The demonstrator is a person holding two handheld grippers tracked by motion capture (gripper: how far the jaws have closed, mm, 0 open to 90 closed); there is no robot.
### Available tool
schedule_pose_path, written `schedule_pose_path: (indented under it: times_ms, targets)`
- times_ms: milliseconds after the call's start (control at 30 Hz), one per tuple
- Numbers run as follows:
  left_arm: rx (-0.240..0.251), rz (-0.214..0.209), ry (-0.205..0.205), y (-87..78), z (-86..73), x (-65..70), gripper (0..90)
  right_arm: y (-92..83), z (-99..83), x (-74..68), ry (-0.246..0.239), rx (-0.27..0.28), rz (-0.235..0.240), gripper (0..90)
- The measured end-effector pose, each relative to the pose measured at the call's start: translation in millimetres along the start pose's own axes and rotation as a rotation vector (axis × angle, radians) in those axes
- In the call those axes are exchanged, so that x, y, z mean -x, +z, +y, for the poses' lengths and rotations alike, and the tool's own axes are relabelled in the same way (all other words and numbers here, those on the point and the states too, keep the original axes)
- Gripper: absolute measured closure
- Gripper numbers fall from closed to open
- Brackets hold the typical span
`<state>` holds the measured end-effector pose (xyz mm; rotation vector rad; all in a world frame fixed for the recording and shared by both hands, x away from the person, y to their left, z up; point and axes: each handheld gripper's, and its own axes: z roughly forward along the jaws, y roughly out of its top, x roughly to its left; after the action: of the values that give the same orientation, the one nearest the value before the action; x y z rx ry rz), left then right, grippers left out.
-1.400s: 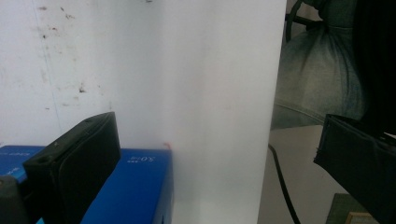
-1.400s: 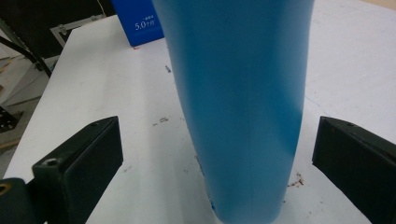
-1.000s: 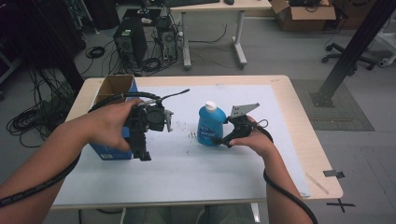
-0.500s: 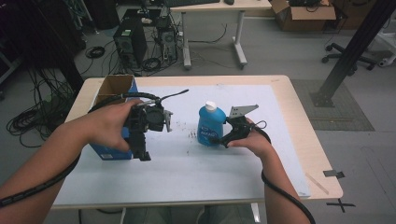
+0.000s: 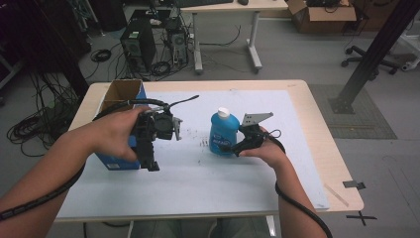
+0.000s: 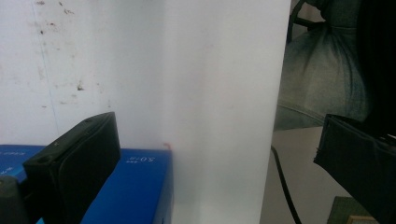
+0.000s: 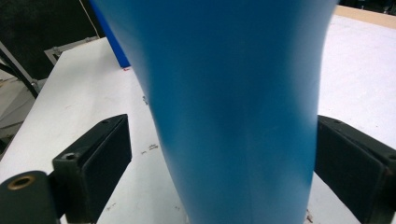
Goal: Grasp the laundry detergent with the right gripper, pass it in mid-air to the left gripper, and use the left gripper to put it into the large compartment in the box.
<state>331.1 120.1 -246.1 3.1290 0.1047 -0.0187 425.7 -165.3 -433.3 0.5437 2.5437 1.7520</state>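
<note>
A white sheet (image 5: pixel 277 163) is covering most of a wooden table (image 5: pixel 322 129) in a workshop of trailing cables and computer towers. Near the sheet's middle a blue bottle (image 5: pixel 224 133) is standing upright, its long axis running straight up and its white cap (image 5: pixel 224 112) pointing at the ceiling. It is likely a smooth, fairly stiff plastic with liquid inside, so it will probably be moderately heavy and a little slippery; the narrower waist of the body looks the surest place to grip, low enough that it is not tipping. The right gripper (image 5: pixel 233 147) is sitting at the bottle's right side, its jaws having just been closing around the body: in the right gripper view the bottle (image 7: pixel 233 107) is standing between the pads (image 7: pixel 100 158), one side touching or nearly so, the other with a gap, so it is not pinching yet. The left gripper (image 5: pixel 151 161) is hanging with spread jaws over a blue cardboard box (image 5: pixel 119 161), holding nothing.
</note>
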Motion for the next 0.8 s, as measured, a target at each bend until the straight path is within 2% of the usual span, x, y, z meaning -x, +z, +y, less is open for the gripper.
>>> schedule_pose_path:
  times_ms: [800]
  targets:
    - [-0.008, 0.009, -0.008, 2.2, 1.6, -1.5, 0.2, 3.9, 0.1, -0.6, -0.027, 0.001, -0.008, 17.7]
